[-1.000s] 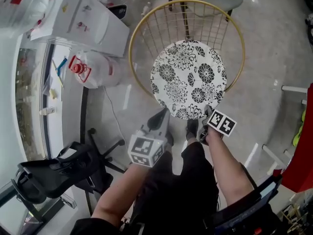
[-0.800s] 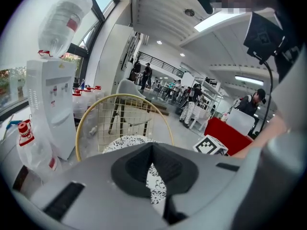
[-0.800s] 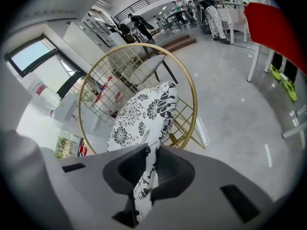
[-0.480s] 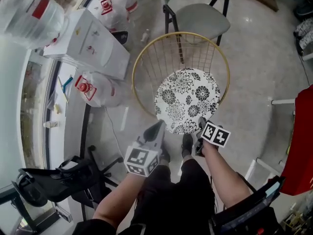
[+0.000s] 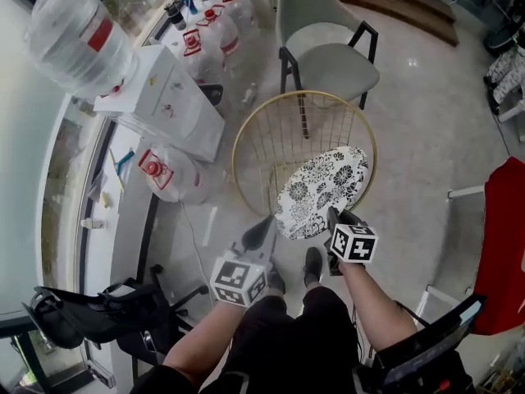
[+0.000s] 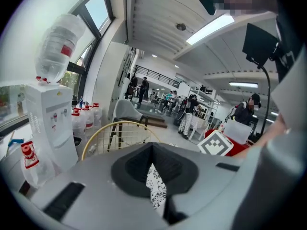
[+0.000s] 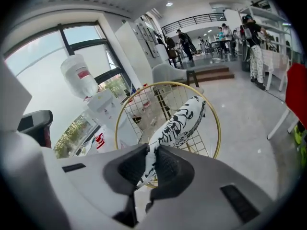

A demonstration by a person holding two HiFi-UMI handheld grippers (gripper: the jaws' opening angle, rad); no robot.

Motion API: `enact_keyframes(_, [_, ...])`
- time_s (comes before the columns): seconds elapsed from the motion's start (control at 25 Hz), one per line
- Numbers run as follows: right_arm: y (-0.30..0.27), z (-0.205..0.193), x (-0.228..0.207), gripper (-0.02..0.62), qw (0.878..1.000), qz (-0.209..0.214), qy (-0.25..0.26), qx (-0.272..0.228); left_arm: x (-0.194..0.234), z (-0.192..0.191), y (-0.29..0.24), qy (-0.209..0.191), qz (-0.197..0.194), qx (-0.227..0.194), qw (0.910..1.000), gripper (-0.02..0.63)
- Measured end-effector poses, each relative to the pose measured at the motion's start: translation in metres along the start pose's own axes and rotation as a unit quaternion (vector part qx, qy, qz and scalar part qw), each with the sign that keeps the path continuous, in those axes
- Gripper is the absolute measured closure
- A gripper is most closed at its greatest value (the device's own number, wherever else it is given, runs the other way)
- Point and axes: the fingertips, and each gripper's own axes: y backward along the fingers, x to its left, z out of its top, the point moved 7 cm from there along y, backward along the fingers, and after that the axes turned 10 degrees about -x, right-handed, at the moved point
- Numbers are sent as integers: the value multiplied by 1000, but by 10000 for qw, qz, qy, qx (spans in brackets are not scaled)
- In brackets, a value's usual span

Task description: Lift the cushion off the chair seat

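Note:
The round black-and-white floral cushion [image 5: 322,189] hangs tilted above the gold wire chair [image 5: 303,93], its near edge raised off the seat. My left gripper [image 5: 269,222] grips the cushion's near-left edge; in the left gripper view the floral rim [image 6: 156,188] sits pinched between the dark pads of that gripper [image 6: 152,166]. At the near-right edge my right gripper [image 5: 333,214] is shut on the rim. The right gripper view shows the cushion [image 7: 180,121] running edge-on away from this gripper [image 7: 151,152], over the chair's wire back [image 7: 216,114].
A white water dispenser [image 5: 160,97] with a bottle stands left of the chair, with water jugs [image 5: 168,175] on the floor beside it. A grey chair [image 5: 324,52] stands behind. A black office chair [image 5: 90,314] is at lower left, a red object [image 5: 504,245] at right.
Both grippers have risen with the cushion. It lay flat on the seat; now it is off the seat and tilted steeply. The right gripper has rolled.

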Motion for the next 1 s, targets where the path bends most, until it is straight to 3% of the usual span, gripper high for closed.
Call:
enact_keyframes(0.48, [47, 62, 53, 565, 9891, 515, 1353, -283, -13, 63, 21, -204, -76, -435, 9988, 600])
enact_keyframes(0.68, [68, 80, 63, 565, 9843, 544, 1576, -583, -18, 75, 27, -312, -154, -552, 9979, 600])
enact_keyframes(0.84, [90, 104, 76, 565, 9732, 509, 2060, -888, -23, 88, 34, -353, -283, -744, 9962, 600])
enact_keyframes(1.0, [107, 126, 87, 565, 9684, 594, 2143, -1132, -25, 103, 39, -398, -293, -910, 9946, 600])
